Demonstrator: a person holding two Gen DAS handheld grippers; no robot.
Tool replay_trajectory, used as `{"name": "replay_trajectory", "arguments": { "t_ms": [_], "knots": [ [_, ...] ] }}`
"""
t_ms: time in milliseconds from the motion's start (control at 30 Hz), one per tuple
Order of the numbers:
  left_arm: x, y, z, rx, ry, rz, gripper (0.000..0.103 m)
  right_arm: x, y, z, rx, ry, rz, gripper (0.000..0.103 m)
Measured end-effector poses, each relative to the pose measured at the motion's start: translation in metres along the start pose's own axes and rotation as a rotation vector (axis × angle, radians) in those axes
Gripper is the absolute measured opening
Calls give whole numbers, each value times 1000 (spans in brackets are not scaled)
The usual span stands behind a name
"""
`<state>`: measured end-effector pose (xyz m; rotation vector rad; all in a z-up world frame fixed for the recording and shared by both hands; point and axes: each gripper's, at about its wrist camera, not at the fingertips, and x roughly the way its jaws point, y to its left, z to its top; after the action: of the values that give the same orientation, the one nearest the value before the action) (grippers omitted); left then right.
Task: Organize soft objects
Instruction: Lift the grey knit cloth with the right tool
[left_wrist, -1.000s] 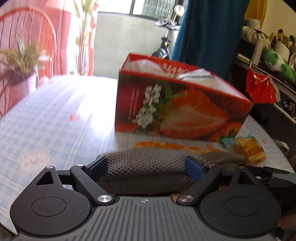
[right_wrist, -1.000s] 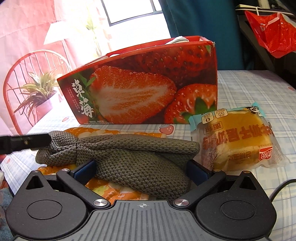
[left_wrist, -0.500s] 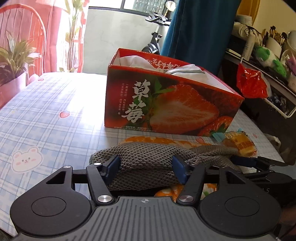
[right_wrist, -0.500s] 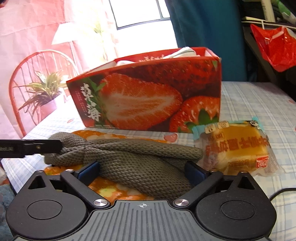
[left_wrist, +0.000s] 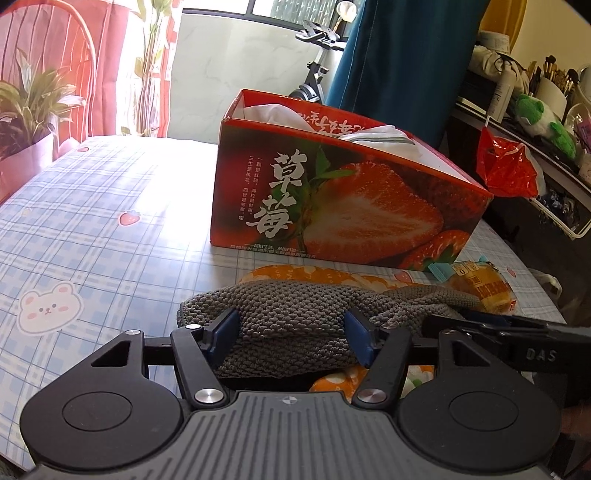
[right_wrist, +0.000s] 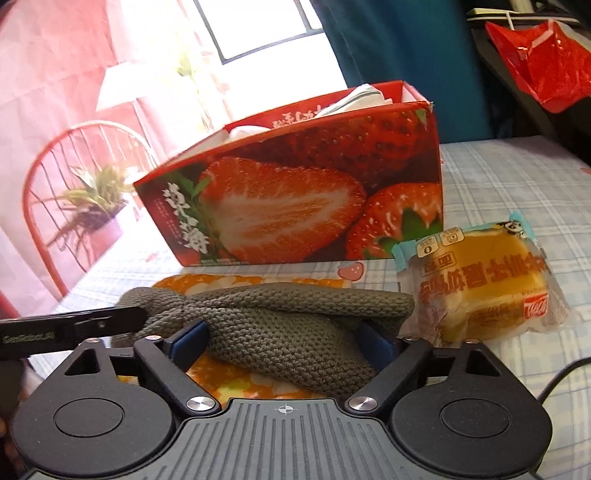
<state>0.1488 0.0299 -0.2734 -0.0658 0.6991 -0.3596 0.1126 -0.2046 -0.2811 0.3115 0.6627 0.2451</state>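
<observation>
A grey-green knit piece (left_wrist: 295, 314) lies across an orange patterned soft item (left_wrist: 295, 273) on the checked tablecloth, in front of the strawberry box (left_wrist: 351, 206). My left gripper (left_wrist: 291, 332) is shut on the knit's left end, which bulges between the blue pads. My right gripper (right_wrist: 280, 341) straddles the other end of the knit piece (right_wrist: 280, 332). Its jaws are closing and the pads have just reached the knit's sides without squeezing it. White cloth (left_wrist: 380, 136) lies inside the box. Each gripper's finger shows at the edge of the other's view.
A wrapped yellow cake (right_wrist: 480, 288) lies right of the knit, near the strawberry box (right_wrist: 295, 206). A potted plant (left_wrist: 26, 122) and a red chair (right_wrist: 55, 206) stand at the left. A red plastic bag (left_wrist: 506, 170) hangs off a cluttered shelf at the right. A black cable (right_wrist: 561, 376) crosses the near right corner.
Both pairs of jaws have narrowed around the knit piece. The left pads now pinch it and its fabric has bunched up between them. Neither hand has shifted much.
</observation>
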Motion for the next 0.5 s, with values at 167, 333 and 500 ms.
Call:
{"name": "replay_trajectory", "arguments": {
  "t_ms": [167, 333, 500],
  "knots": [
    [-5, 2, 3, -45, 24, -6, 66, 0, 0, 4, 20, -17, 15, 76],
    [-6, 3, 3, -78, 37, -23, 65, -2, -5, 5, 71, -21, 24, 72],
    [-5, 3, 2, -76, 36, -22, 66, -8, -8, 3, 99, -40, 28, 66]
  ]
}}
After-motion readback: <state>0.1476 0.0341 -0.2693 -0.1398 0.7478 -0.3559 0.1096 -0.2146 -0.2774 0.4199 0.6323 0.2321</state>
